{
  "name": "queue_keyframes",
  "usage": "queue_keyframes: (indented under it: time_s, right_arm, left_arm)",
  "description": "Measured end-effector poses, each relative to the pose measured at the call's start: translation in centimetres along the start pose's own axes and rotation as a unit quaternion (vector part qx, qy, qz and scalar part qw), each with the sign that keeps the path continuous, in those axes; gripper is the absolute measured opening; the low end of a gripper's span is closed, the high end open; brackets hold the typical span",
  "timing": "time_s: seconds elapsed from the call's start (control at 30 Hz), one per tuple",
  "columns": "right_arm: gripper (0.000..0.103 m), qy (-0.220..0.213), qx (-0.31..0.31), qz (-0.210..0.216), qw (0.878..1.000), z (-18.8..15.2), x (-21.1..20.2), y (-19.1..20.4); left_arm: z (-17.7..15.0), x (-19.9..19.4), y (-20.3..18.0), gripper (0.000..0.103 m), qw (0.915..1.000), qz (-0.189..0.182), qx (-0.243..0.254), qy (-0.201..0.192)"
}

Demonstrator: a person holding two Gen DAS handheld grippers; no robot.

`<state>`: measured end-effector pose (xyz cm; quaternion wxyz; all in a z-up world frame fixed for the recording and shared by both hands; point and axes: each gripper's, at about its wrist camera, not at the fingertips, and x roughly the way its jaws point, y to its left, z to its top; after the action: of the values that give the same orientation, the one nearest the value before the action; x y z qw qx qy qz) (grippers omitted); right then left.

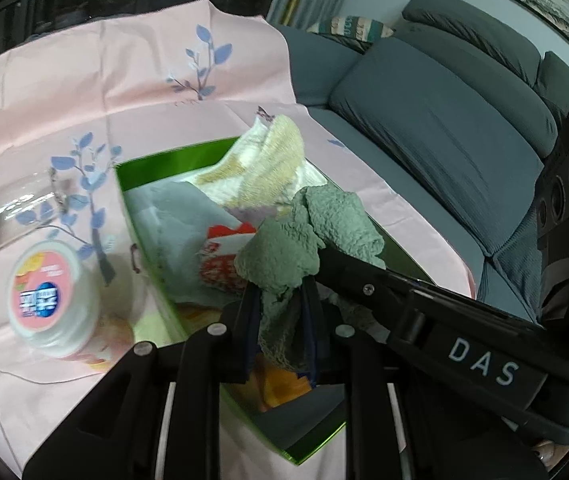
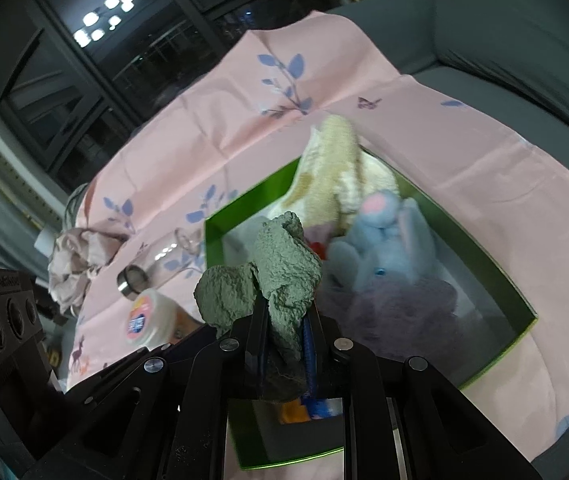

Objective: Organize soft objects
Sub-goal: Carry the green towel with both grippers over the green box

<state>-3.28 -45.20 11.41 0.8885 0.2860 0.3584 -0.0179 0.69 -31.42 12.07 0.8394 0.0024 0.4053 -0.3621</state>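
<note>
Green cloth [image 1: 308, 236] bunched upright above the green box [image 1: 132, 216]; both hand-held grippers [image 1: 280, 312] [image 2: 284, 320] clamp its lower end.

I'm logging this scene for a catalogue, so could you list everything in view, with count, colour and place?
green cloth: one, grey-green, held above the box by both grippers
box: one, green walls, open, on the pink cloth
yellow towel: one, cream-yellow, at the box's far end
plush toy: one, light blue, inside the box
purple fluffy item: one, inside the box, under the toy
red-and-white item: one, inside the box, unclear what
glass bottle: one, clear with metal neck, lying on the cloth
round tub: one, white with pink lid, beside the box
pink cloth: one, blue leaf print, spread over the sofa
sofa: one, grey-blue
left gripper: black, shut on green cloth
right gripper: black, shut on green cloth
</note>
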Motion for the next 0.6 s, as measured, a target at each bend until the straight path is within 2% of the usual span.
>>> queue_keyframes:
  time_s: [0.27,0.6]
  right_arm:
    - [0.017,0.011,0.025,-0.034,0.999,0.3,0.7,-1.8]
    - [0.018,0.032,0.036,-0.060,0.997,0.2,1.9,-2.6]
  left_arm:
    - [0.0,2.3,-0.4,0.018,0.9996,-0.009,-0.005,0.028]
    - [-0.2,3.9,-0.2,0.018,0.9983,-0.002,-0.018,0.055]
